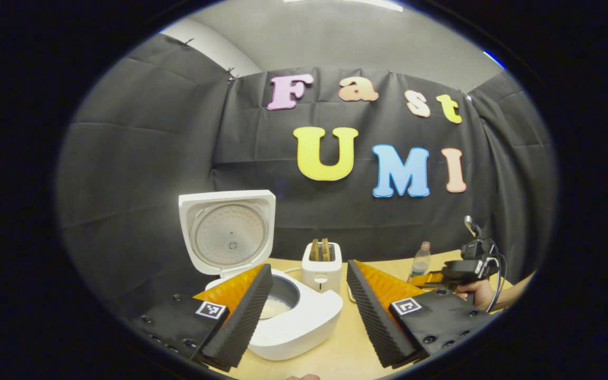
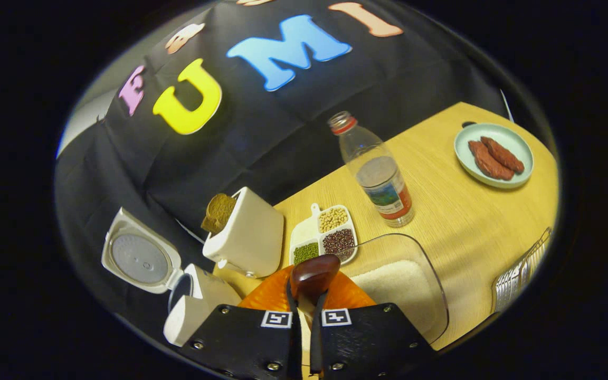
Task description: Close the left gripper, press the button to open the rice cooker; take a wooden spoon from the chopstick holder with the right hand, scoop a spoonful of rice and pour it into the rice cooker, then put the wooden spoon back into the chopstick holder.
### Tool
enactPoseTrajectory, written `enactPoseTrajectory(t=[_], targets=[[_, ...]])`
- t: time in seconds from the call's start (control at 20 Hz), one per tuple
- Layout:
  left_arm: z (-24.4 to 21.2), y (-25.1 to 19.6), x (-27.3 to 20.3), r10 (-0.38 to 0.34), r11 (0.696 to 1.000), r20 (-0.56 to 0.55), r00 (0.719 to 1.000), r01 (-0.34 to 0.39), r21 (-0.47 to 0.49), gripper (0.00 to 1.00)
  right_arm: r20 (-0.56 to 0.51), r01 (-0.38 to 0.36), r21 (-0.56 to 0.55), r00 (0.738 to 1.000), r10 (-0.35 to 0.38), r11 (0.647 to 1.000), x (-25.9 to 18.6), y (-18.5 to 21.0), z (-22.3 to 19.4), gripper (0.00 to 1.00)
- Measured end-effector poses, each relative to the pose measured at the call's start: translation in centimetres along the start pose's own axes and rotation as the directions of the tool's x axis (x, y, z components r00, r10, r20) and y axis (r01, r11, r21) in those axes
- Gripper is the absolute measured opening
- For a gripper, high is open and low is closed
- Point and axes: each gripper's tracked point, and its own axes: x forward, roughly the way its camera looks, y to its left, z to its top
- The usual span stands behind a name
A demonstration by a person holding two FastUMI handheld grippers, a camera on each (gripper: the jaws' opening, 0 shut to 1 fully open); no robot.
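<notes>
The white rice cooker [image 1: 293, 322] stands with its lid [image 1: 227, 232] raised, and pale rice lies in its inner pot [image 1: 277, 303]. My left gripper [image 1: 309, 266] is open just before it, its left finger overlapping the pot's rim. In the right gripper view my right gripper [image 2: 306, 303] is shut on a dark wooden spoon [image 2: 313, 274]. The spoon's bowl points forward over the near edge of a clear container of rice [image 2: 399, 285]. The cooker [image 2: 188, 311] lies low to the left there. I cannot tell whether the spoon carries rice.
A white toaster [image 1: 321, 266] with bread stands behind the cooker. On the wooden table [image 2: 467, 221] are a divided dish of beans [image 2: 325, 235], a plastic bottle [image 2: 378, 174], a plate of sausages [image 2: 494, 155] and a metal rack [image 2: 520, 274]. A hand [image 1: 475, 289] holds the right gripper.
</notes>
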Motion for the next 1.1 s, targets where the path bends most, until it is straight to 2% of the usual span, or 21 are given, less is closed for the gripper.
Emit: enactPoseTrajectory(t=[0.15,0.35,0.55,0.6,0.65,0.8,1.1], targets=[[0.4,-0.1,-0.2,-0.003,1.000,0.007,1.000,0.003,-0.005,0.98,0.036,-0.034,0.169,0.999,0.029,0.985,-1.4,-1.2,2.4,0.06],[1.0,-0.5,-0.3,-0.025,1.000,0.019,1.000,0.025,-0.003,0.98,0.098,-0.080,0.233,0.993,0.059,0.969,-3.9,-1.4,5.6,0.06],[1.0,-0.8,-0.3,-0.060,0.998,0.013,0.998,0.060,-0.003,0.98,0.156,-0.166,0.344,0.981,0.118,0.924,-5.7,-0.1,7.7,0.06],[1.1,-0.8,-0.3,-0.066,0.998,0.013,0.998,0.066,-0.006,1.00,0.161,-0.183,0.365,0.978,0.131,0.913,-6.2,0.5,8.1,0.06],[1.2,-0.9,-0.4,-0.068,0.998,0.017,0.998,0.068,-0.008,0.98,0.166,-0.201,0.384,0.975,0.147,0.901,-6.5,1.2,8.6,0.06],[1.4,-1.0,-0.4,-0.076,0.997,0.026,0.997,0.077,-0.013,0.98,0.182,-0.257,0.400,0.963,0.199,0.880,-7.6,3.9,9.6,0.06],[2.2,-1.1,-0.7,-0.127,0.992,0.070,0.989,0.128,-0.012,0.98,0.187,-0.317,0.383,0.946,0.263,0.867,-8.4,9.3,9.5,0.06]])
